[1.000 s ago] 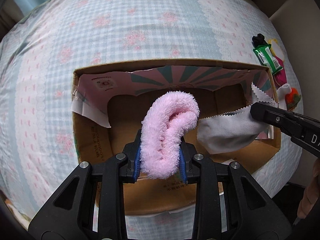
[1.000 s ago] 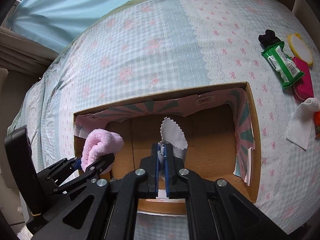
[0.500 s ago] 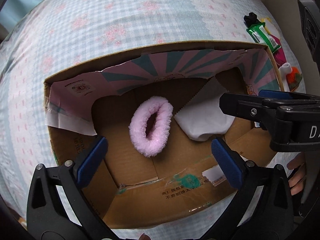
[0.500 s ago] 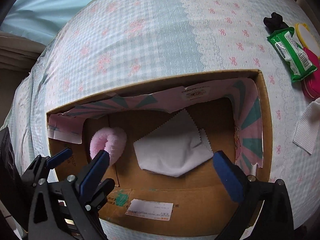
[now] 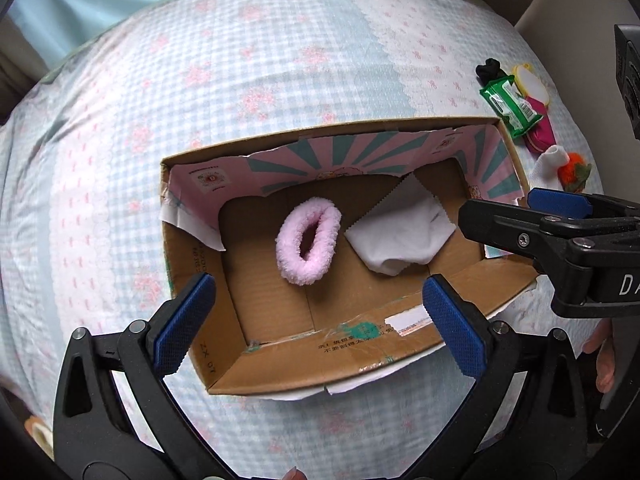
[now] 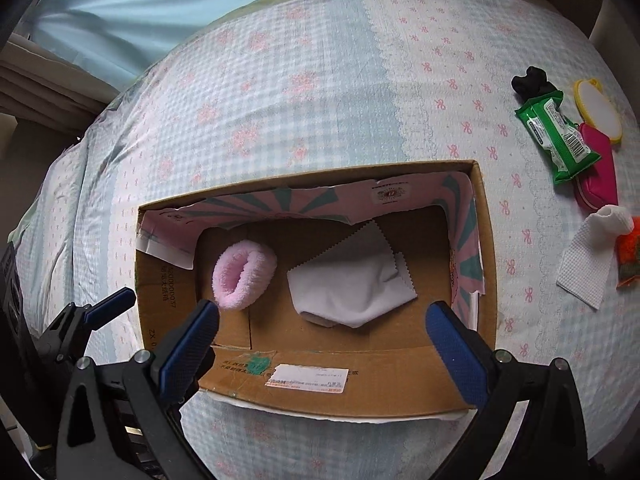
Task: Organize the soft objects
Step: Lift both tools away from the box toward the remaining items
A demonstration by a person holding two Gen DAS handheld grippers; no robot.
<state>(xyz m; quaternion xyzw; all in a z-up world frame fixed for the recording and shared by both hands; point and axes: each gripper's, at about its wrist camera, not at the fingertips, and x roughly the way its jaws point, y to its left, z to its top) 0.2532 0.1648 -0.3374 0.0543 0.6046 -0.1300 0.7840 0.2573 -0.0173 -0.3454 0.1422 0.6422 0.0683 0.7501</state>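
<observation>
Pink scrunchie [image 5: 308,240] lies in box [image 5: 400,344].

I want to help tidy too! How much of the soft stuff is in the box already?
Two things lie in the cardboard box: the pink fluffy ring and the white cloth. Nothing is in hand; the left gripper and right gripper are both open and empty. Still out on the bedspread beside the box: a white waffle cloth, an orange fuzzy thing and a black item.
</observation>
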